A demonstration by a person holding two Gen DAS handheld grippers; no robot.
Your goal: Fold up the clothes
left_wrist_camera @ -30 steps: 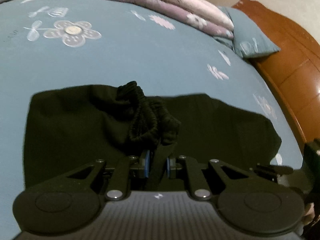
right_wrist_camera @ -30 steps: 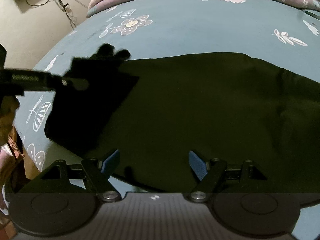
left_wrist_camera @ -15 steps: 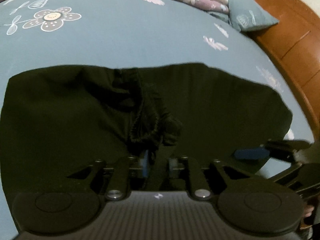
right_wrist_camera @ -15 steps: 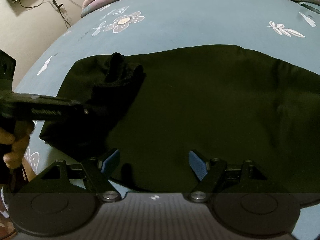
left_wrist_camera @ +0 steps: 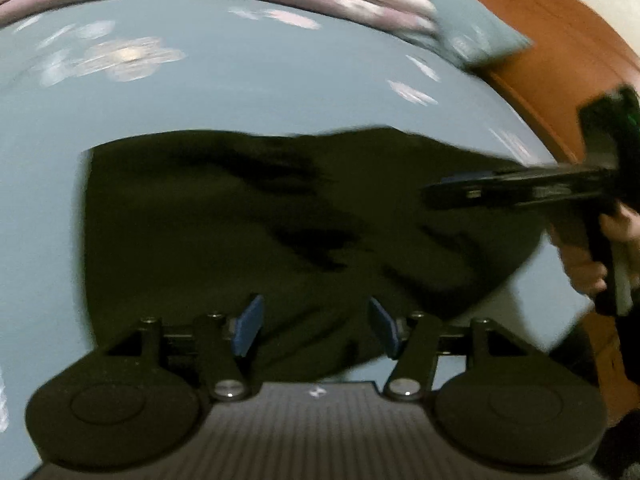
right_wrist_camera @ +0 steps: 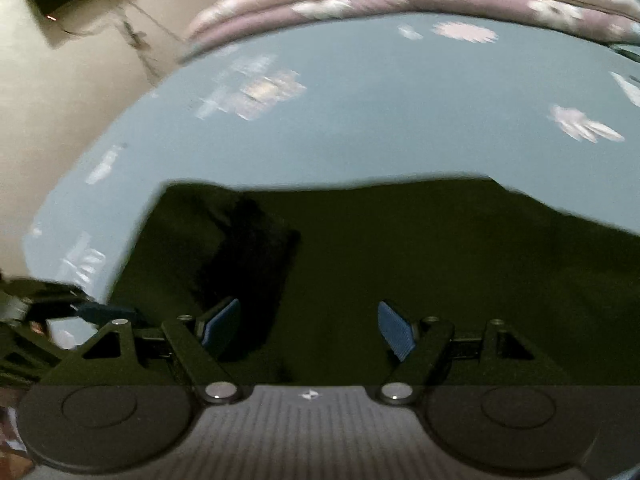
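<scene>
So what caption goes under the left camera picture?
Open left tongs hover over the dark garment spread on the blue flowered bedsheet.

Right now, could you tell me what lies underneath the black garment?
The black garment lies on a blue flowered bedsheet, which shows around its far and side edges. Whatever sits directly beneath the cloth is covered and cannot be seen.
</scene>
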